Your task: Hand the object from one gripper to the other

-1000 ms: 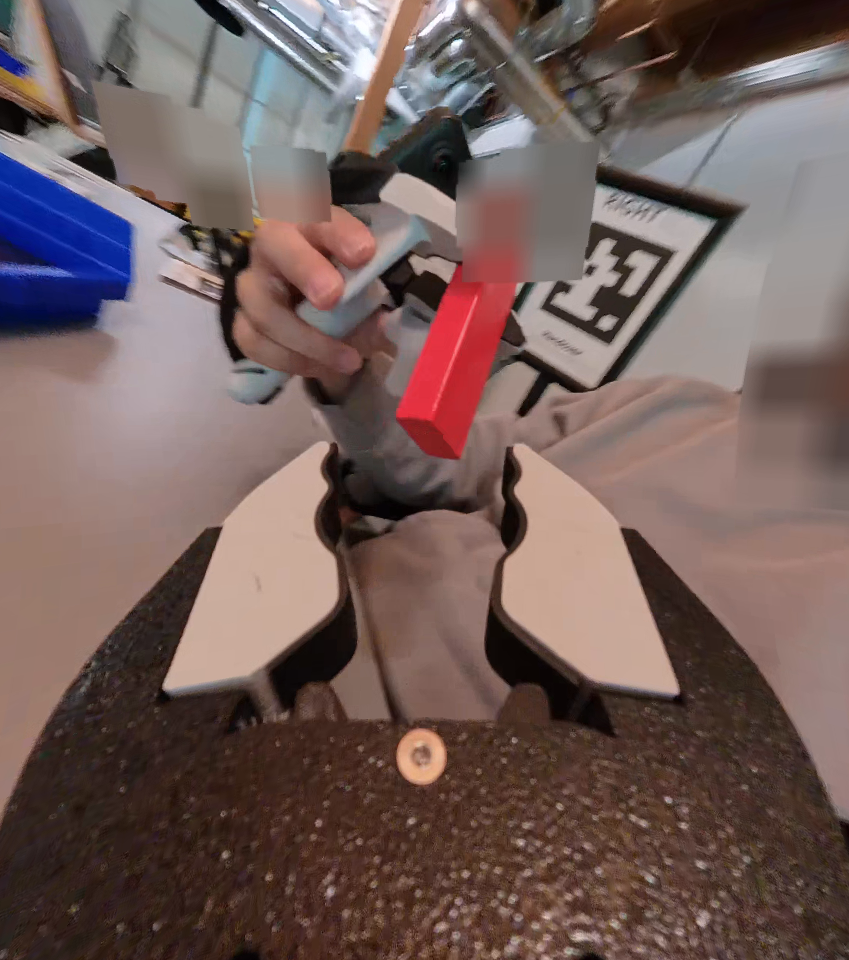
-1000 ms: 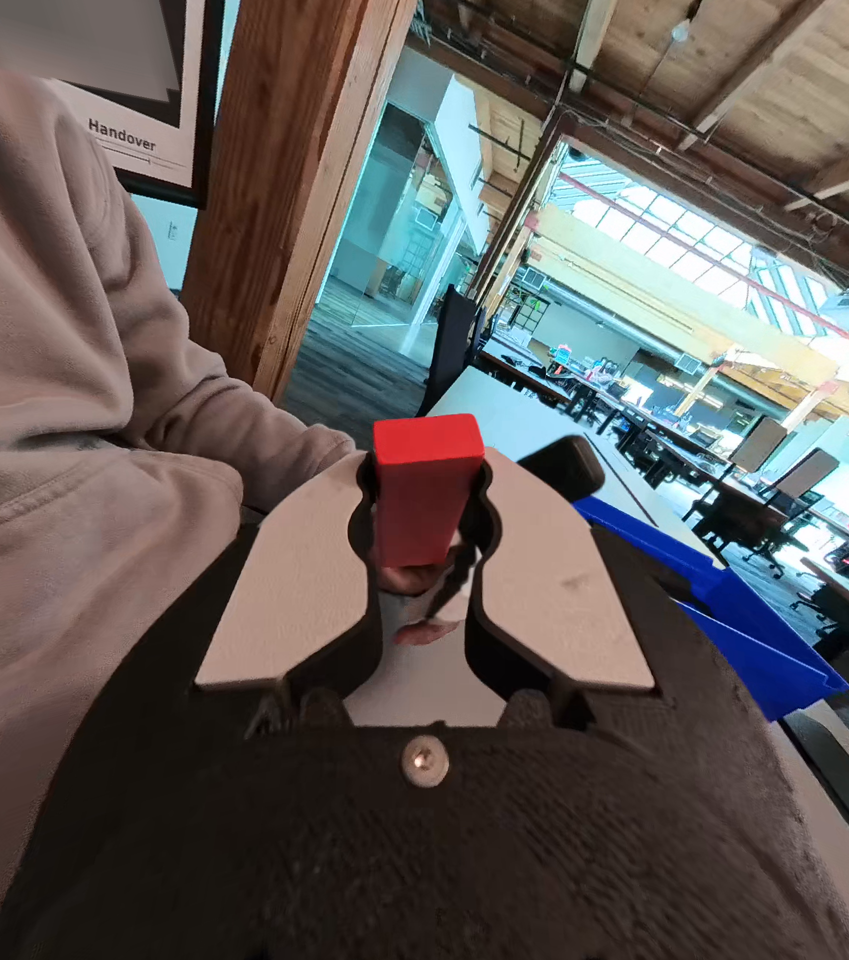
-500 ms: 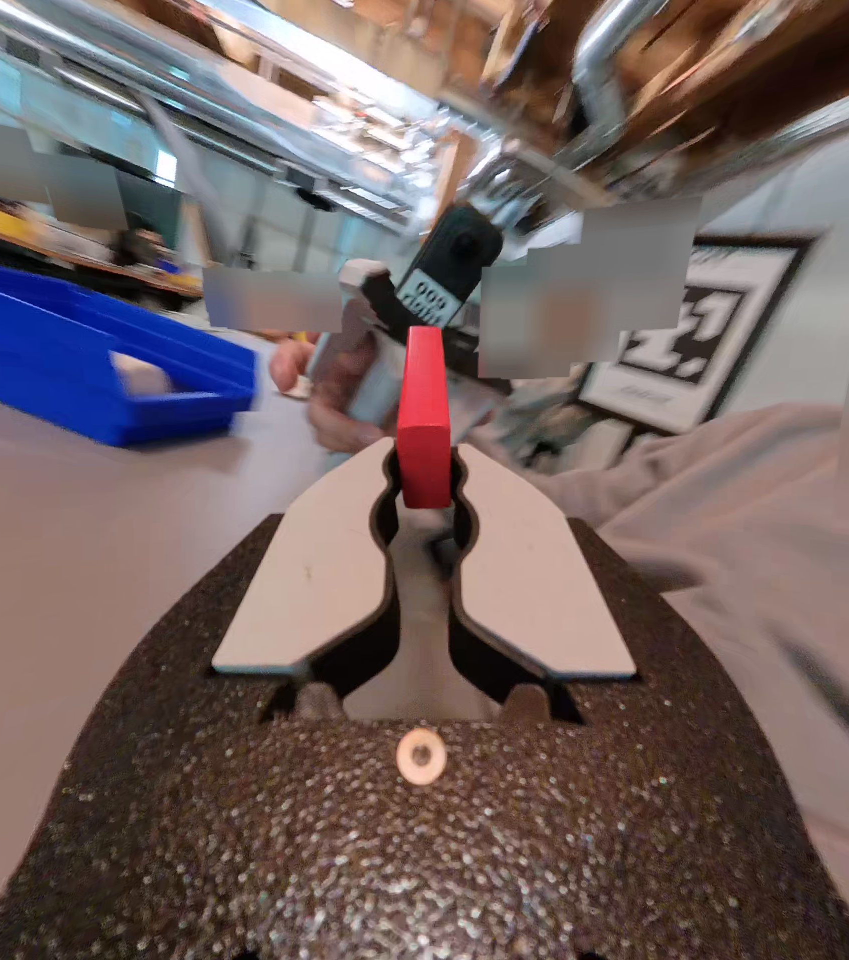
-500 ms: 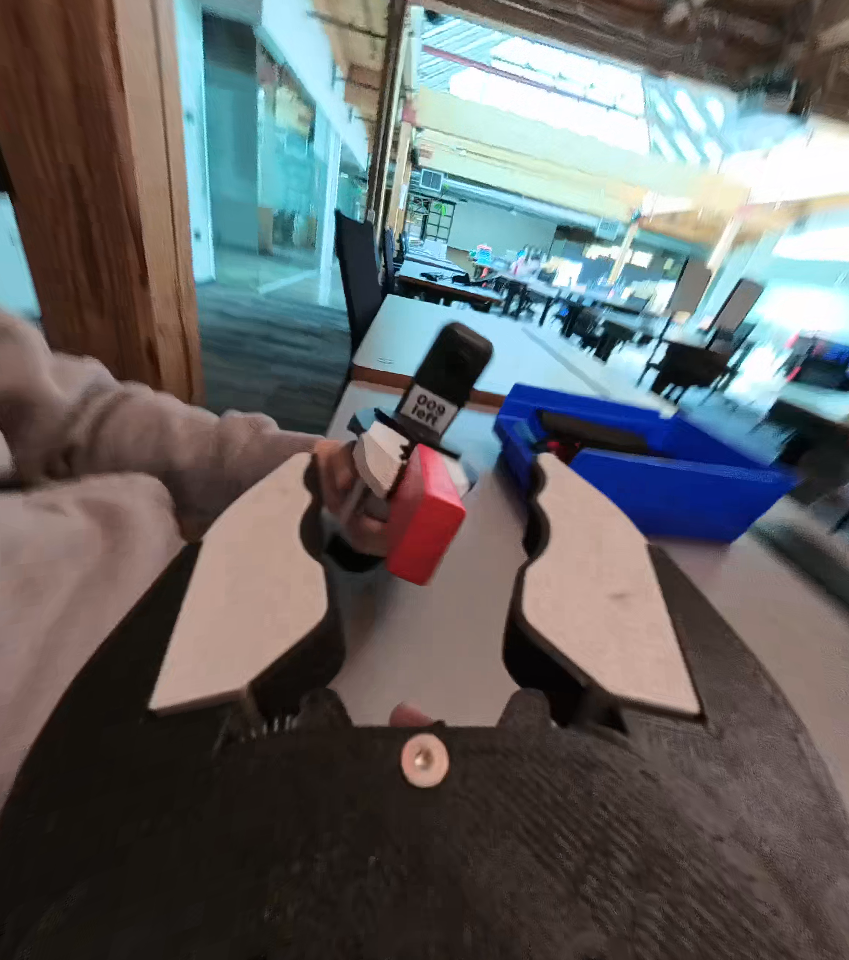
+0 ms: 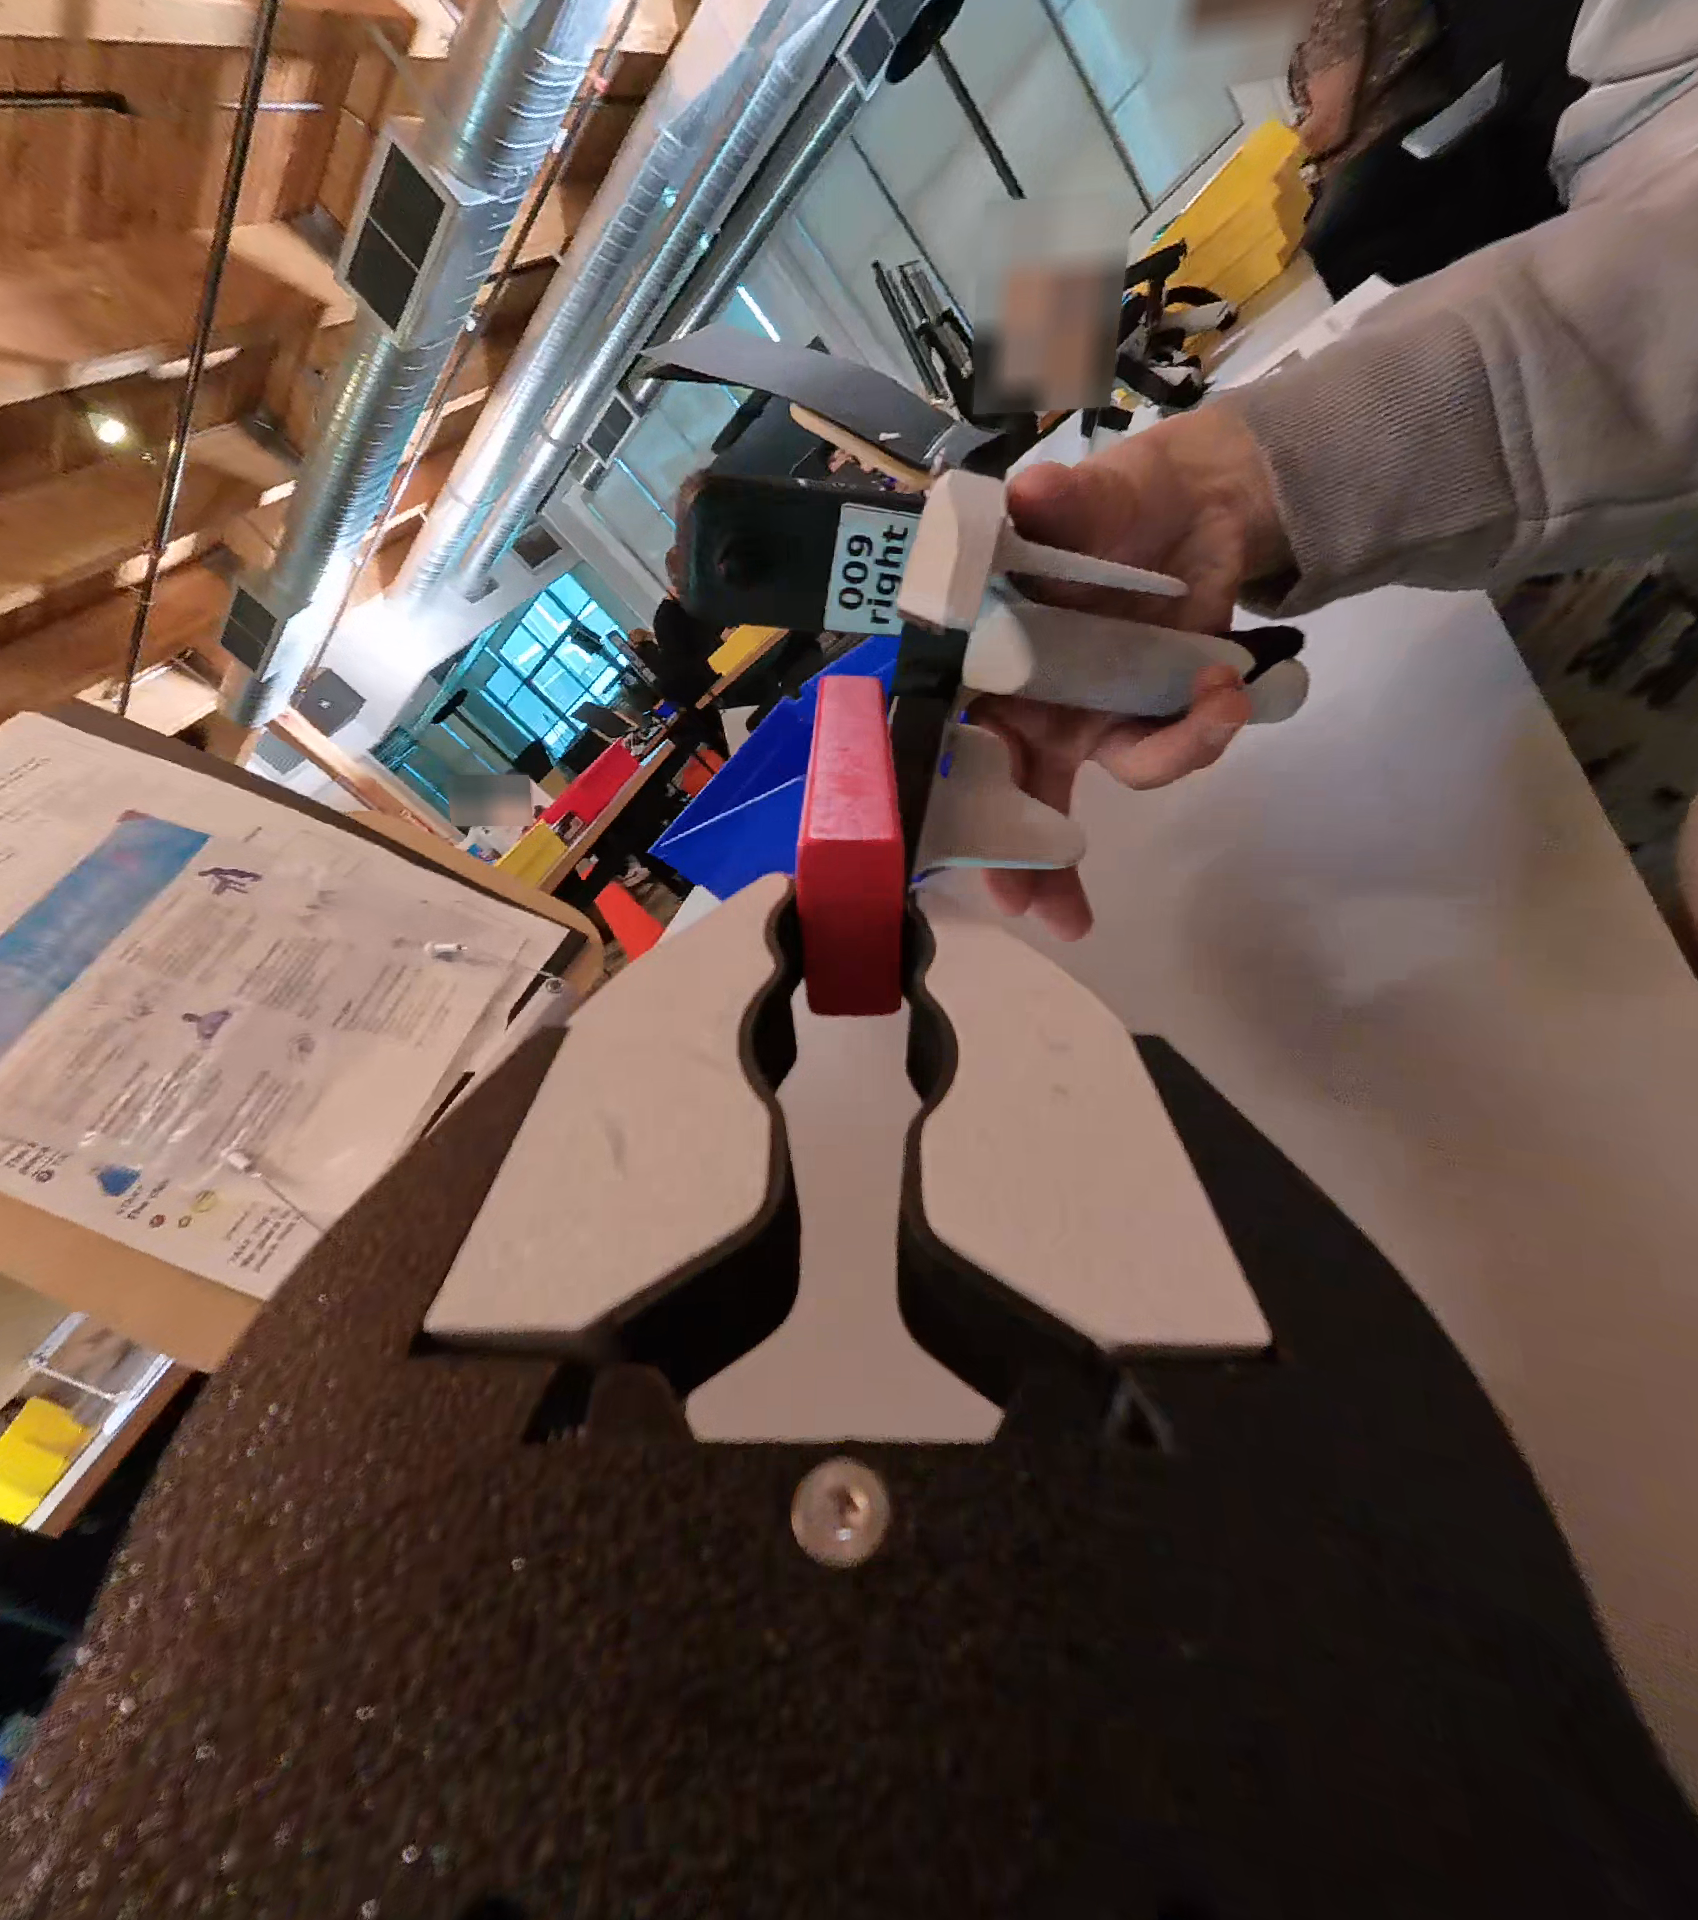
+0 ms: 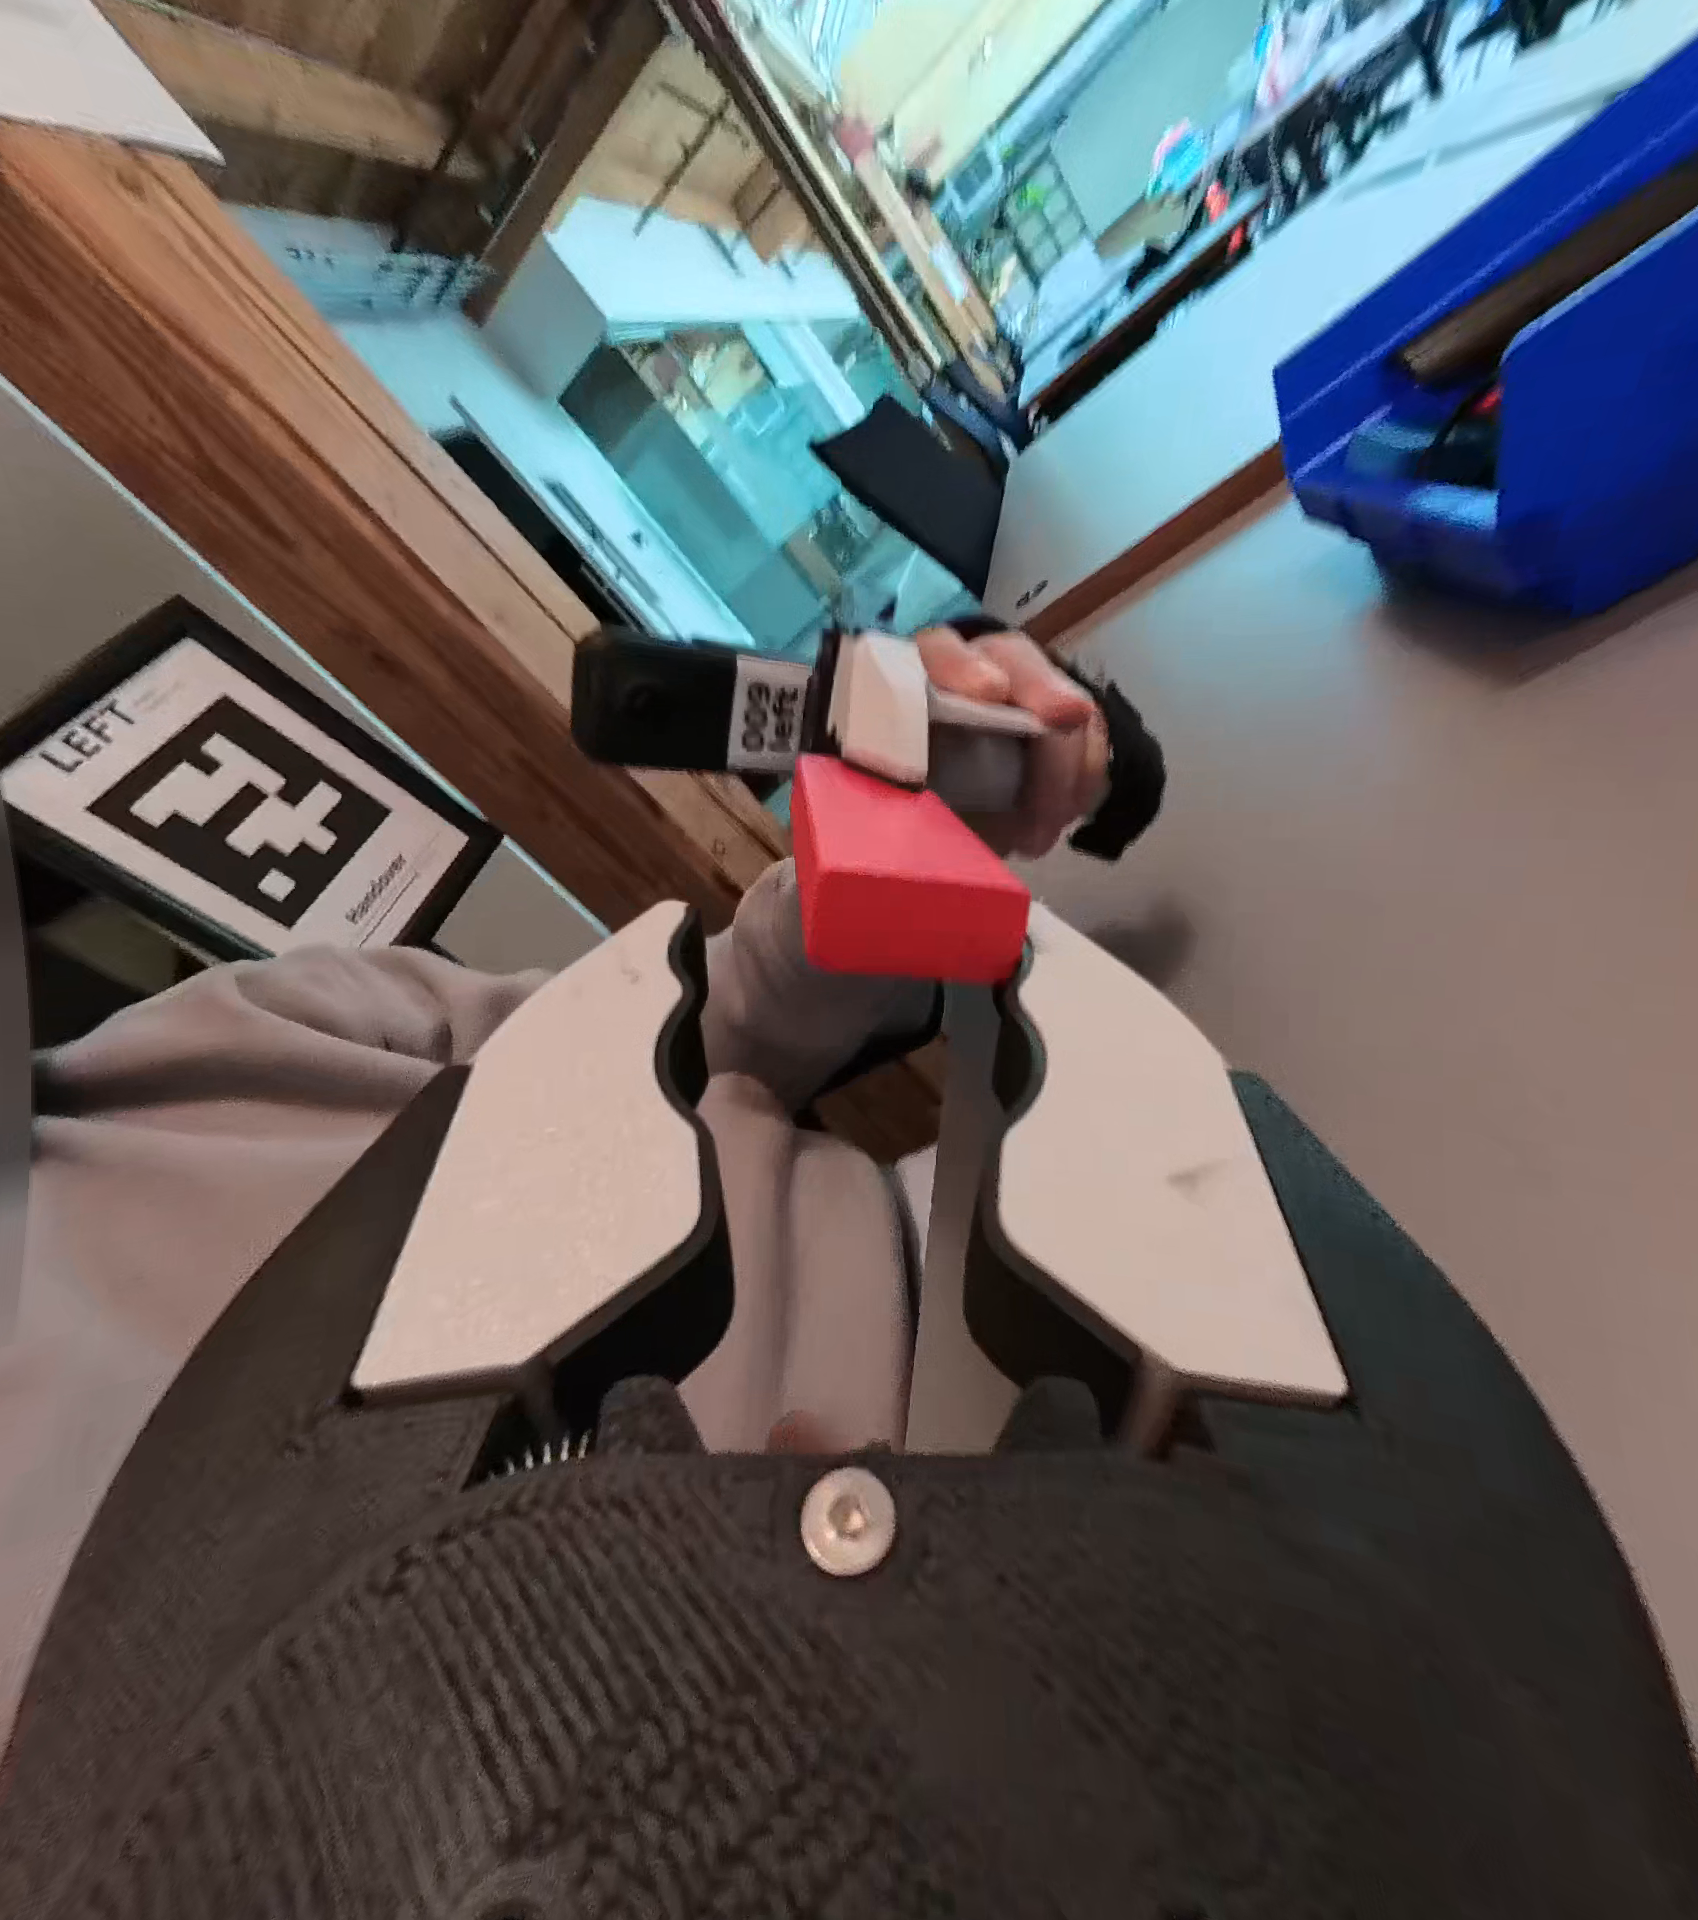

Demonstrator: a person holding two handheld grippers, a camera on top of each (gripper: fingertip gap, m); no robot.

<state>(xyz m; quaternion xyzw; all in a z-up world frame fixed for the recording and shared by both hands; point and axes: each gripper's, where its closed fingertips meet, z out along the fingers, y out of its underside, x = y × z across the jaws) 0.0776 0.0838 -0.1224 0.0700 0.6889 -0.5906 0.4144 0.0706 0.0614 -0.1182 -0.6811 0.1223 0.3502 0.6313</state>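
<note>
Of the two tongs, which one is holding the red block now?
The left tongs: their fingers are closed on the red block. The right tongs stand open, and the block lies just beyond their tips, ungripped.

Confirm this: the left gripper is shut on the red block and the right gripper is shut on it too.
Half right. The left gripper is shut on the red block, but the right wrist view shows the right gripper open, jaws spread and the block's end just beyond them.

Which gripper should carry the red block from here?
Left. The left gripper is shut on the red block, clamped at its fingertips. The right gripper is open, jaws spread, with the block lying just beyond its tips, ungripped.
</note>
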